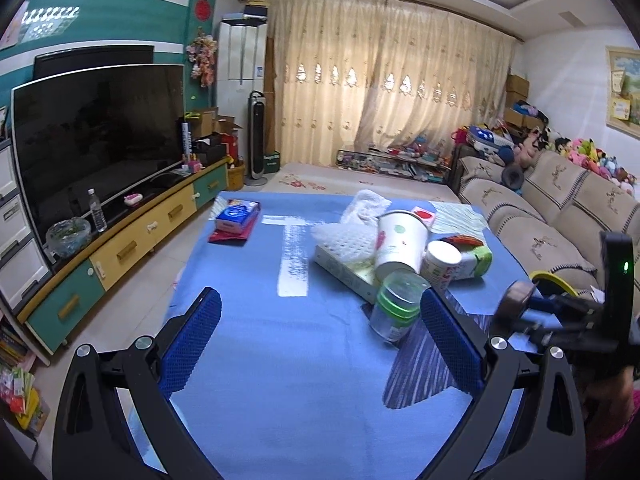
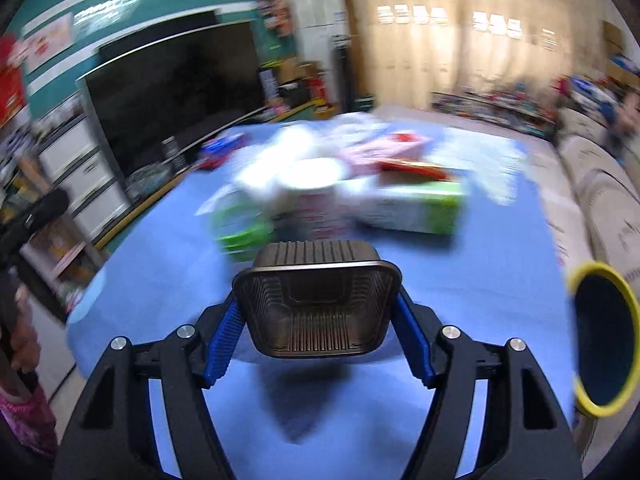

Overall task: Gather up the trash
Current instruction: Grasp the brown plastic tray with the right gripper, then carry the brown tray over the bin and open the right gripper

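A pile of trash lies on the blue table (image 1: 280,360): a paper cup (image 1: 400,240), a clear jar with green lid (image 1: 394,308), a white tub (image 1: 440,260), a flat box (image 1: 344,268), foam net (image 1: 344,236). My left gripper (image 1: 320,316) is open and empty above the table, just left of the jar. My right gripper (image 2: 318,308) is shut on a brown ribbed plastic tray (image 2: 316,308), held above the table short of the blurred pile (image 2: 320,184). The right gripper also shows at the right edge of the left wrist view (image 1: 520,300).
A bin with a yellow rim (image 2: 600,340) stands off the table's right edge, by the sofa (image 1: 560,216). A tissue pack (image 1: 238,216) lies at the far left of the table. A TV (image 1: 100,140) on a cabinet stands to the left.
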Demonstrator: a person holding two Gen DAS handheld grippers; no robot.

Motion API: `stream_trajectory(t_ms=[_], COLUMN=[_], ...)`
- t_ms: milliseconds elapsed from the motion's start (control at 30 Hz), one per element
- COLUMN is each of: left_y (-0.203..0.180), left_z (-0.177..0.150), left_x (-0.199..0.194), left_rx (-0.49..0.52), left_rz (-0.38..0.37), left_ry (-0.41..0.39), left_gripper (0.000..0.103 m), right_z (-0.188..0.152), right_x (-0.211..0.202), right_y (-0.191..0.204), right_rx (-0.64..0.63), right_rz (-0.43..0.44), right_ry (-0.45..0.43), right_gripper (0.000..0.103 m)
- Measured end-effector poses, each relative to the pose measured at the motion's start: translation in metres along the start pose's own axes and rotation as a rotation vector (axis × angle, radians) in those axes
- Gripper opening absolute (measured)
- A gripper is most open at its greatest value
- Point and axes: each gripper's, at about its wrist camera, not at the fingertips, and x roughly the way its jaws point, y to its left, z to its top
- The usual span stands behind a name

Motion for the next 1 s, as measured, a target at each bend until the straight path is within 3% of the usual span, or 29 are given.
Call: stream_trajectory(t_ms=[300,367,467,700,767,1000], left_y=[-0.039,-0.049,-0.060,-0.081,-0.084,-0.088], left_z=[0.000,0.000,0.000,-0.002,-0.003,-0.006], left_x=[0.026,0.033,0.044,0.071,0.077,0.095], left_rx=[0.043,0.053,0.065,0.094,0.099,0.103], left_rz=[-0.066,-0.078,-0.092,-0.109,-0.112,-0.123], left_ry=[0.044,0.059,0.078,0.124,0.134,0.171], left_gripper=[0.098,0.098,0.098,0.098,0.098,0.098], right_z=[-0.016,-0.022,-0.031,-0.045,-0.047,-0.052], right_x=[-0.044,-0.049,-0.044,-0.031,-0.031,-0.030], right_y=[-0.160,-0.196,-0.231,-0.267,-0.273,-0.267], right_rx=[0.298,0.358,0.407,0.430,0.443,0.432], right_rz=[-0.365,-0.466,-0.543,-0.655,-0.657,-0.650], right_ry=[-0.068,-0.057,-0.021,0.038,0.034,0.033], right_gripper=[0.066,0.066,0.066,0.071,0.078,0.078])
